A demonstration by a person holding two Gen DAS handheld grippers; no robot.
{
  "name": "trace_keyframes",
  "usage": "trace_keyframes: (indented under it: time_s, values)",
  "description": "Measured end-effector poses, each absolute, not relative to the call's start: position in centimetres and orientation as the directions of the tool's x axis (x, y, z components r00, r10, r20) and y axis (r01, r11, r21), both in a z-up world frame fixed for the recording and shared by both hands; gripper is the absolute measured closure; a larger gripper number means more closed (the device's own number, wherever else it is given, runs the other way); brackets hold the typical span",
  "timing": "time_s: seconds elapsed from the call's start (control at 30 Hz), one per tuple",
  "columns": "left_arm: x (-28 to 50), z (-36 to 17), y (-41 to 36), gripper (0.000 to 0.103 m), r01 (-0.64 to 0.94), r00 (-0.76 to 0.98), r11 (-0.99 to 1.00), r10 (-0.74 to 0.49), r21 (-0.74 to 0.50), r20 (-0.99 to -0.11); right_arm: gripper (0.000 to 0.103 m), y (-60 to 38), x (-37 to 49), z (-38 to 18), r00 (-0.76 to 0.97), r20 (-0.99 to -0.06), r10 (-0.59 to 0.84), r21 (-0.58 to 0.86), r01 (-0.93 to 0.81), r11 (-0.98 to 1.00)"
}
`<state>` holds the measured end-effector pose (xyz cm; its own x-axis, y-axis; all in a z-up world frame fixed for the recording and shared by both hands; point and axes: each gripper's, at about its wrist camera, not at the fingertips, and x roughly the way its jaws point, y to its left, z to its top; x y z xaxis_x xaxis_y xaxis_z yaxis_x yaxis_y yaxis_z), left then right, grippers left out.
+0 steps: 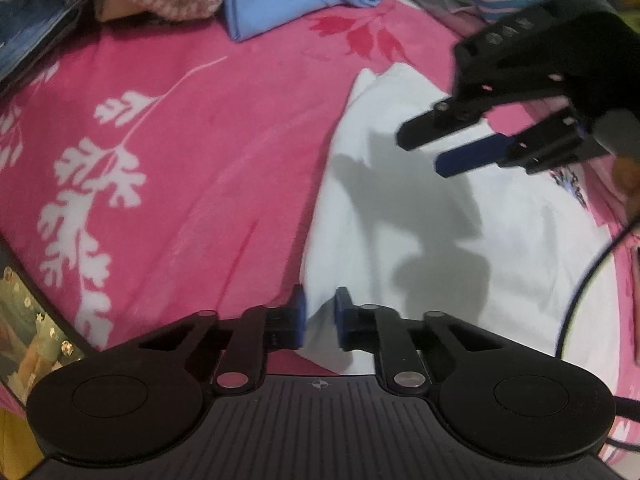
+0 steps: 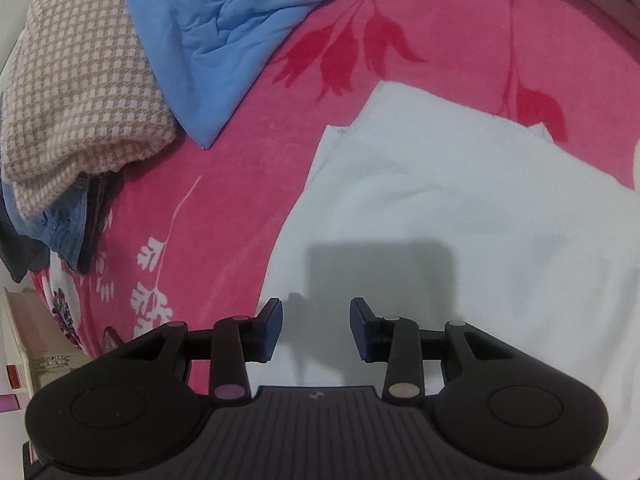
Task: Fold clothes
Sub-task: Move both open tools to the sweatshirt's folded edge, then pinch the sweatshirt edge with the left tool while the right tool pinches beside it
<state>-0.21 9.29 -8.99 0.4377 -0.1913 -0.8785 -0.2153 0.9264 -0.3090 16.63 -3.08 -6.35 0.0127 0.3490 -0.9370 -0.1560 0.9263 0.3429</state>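
White cloth [image 1: 420, 220] is lying on the pink blanket [image 1: 200, 140]; we are pinching its six-o'clock edge with the left gripper [image 1: 320, 318], the right gripper [image 2: 316, 330] hovering apart above it.

We see pink blanket [image 2: 248, 184] with white leaf sprigs and red flower prints; on it plain white garment [image 2: 460, 216]; beyond garment, plain light blue cloth [image 2: 224, 40]; left of blue cloth, beige-and-white checked knit [image 2: 80, 92] over blue denim [image 2: 66, 224]; black grippers carry dark blue pads [image 2: 272, 330]
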Motion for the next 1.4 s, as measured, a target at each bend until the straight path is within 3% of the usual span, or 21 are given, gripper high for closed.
trace_keyframes:
  time_s: [0.1, 0.37, 0.83, 0.93, 1.03, 1.3, 1.4]
  values:
    - [-0.7, -8.3, 9.2, 0.096, -0.209, 0.466, 0.923, -0.196, -0.323, -0.863, 0.048, -2.7, 16.9, -6.3, 0.018, -0.944, 0.328, 0.32, -0.173, 0.931]
    - [-1.6, -5.3, 8.9, 0.096, -0.103, 0.564, 0.907, -0.285, -0.408, -0.775, 0.048, -0.3, 17.9, -7.3, -0.017, -0.96, 0.281, 0.275, -0.263, 0.925]
    - [-1.5, -4.5, 8.5, 0.097, -0.01, 0.578, 0.876, -0.388, -0.482, -0.718, 0.045, 5.4, 18.4, -9.9, -0.098, -0.99, 0.1, 0.136, -0.495, 0.858]
    - [-1.3, -4.7, 8.6, 0.097, 0.001, 0.577, 0.867, -0.408, -0.498, -0.708, 0.049, 5.5, 18.3, -10.1, -0.085, -0.994, 0.075, 0.108, -0.509, 0.854]
    - [-0.7, -5.0, 8.8, 0.097, 0.013, 0.573, 0.858, -0.427, -0.513, -0.7, 0.059, 5.3, 18.3, -10.2, -0.074, -0.996, 0.058, 0.088, -0.515, 0.853]
    - [0.1, -4.9, 9.0, 0.097, 0.058, 0.562, 0.833, -0.483, -0.55, -0.671, 0.096, 3.3, 17.8, -9.1, -0.022, -0.996, 0.085, 0.085, -0.492, 0.866]
    - [0.2, -4.5, 8.6, 0.097, 0.095, 0.557, 0.821, -0.512, -0.563, -0.654, 0.098, 2.2, 17.5, -8.2, 0.003, -0.993, 0.116, 0.101, -0.476, 0.874]
